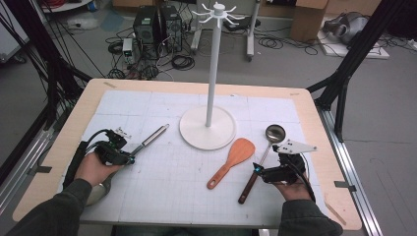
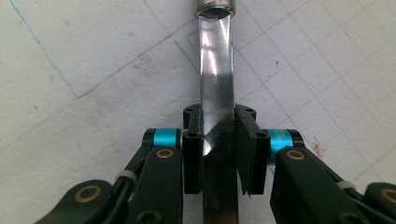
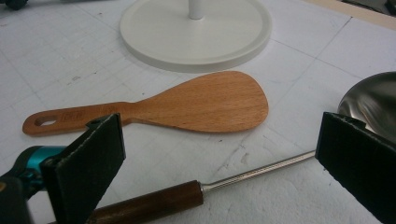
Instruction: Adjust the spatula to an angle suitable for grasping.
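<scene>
Clearly, the left gripper [image 2: 218, 140] is clamped across the flat steel shank of a metal utensil [image 1: 150, 139], whose tubular handle end points up the table towards the white stand [image 1: 207, 127]. We see the utensil lying on the white gridded mat [image 1: 162, 196], to the left of the stand's round base and apart from it. We judge the utensil to be stiff, moderately heavy for its slimness, and slippery on its polished faces; the pads bite on the narrow flat strip, which should resist twisting better than the round tube would. Gripped this far from the handle end, the long free part may droop or swing when lifted.

The right gripper [image 3: 219, 158] stands wide apart over the ladle [image 1: 260, 160], with its dark wooden handle and thin steel rod between the jaws but not pressed by either pad. Beside the ladle lies a wooden spatula [image 3: 187, 106], light and rigid, its blade close to the stand's base.

No container appears on the mat; the ladle's bowl [image 1: 275, 132] looks empty.
</scene>
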`<control>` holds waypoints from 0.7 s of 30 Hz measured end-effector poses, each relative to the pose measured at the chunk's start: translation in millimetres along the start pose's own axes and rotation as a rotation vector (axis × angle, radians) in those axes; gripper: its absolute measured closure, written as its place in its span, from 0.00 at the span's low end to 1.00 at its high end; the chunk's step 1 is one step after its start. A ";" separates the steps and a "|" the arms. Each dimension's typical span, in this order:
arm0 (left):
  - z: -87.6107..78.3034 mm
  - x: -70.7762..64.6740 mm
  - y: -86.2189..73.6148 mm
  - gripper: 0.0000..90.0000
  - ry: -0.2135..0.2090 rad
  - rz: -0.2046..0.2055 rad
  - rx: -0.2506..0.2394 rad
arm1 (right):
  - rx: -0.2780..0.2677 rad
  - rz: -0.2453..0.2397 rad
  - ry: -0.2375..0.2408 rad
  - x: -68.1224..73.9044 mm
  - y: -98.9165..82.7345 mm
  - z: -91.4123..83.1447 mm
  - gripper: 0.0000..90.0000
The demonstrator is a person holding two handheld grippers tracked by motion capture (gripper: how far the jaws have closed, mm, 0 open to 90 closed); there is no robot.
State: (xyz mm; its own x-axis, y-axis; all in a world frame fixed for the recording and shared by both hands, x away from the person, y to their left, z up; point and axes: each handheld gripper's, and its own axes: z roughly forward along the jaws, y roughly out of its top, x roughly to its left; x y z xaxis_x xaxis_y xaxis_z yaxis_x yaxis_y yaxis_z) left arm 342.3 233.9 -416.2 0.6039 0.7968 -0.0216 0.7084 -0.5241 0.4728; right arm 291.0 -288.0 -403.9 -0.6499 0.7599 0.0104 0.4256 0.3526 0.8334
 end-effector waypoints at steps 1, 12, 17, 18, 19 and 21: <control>-0.2 0.0 0.0 0.82 0.000 0.000 0.000 | -0.001 -0.001 -0.001 -0.1 0.0 0.1 0.01; -17.0 -5.4 -1.7 0.83 -0.041 0.023 -0.103 | -0.010 -0.009 0.015 7.6 5.4 2.2 0.01; -26.1 -10.6 -1.1 0.83 -0.067 0.048 -0.159 | -0.024 -0.005 0.053 16.4 13.5 4.3 0.01; -26.1 -10.6 -1.1 0.83 -0.067 0.048 -0.159 | -0.024 -0.005 0.053 16.4 13.5 4.3 0.01; -28.4 -14.1 0.2 0.83 -0.075 0.060 -0.177 | -0.028 -0.019 0.075 22.3 19.7 7.0 0.01; -29.1 -16.1 1.1 0.83 -0.082 0.067 -0.188 | -0.027 -0.020 0.082 24.7 21.9 7.9 0.01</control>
State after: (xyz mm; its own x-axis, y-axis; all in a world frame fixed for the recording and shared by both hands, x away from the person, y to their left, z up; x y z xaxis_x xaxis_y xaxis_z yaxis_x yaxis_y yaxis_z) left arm 322.7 229.2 -389.7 0.6804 0.7310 -0.0525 0.5898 -0.5036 0.6313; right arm 289.3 -257.2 -389.8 -0.7079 0.7054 0.0374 0.3956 0.3519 0.8483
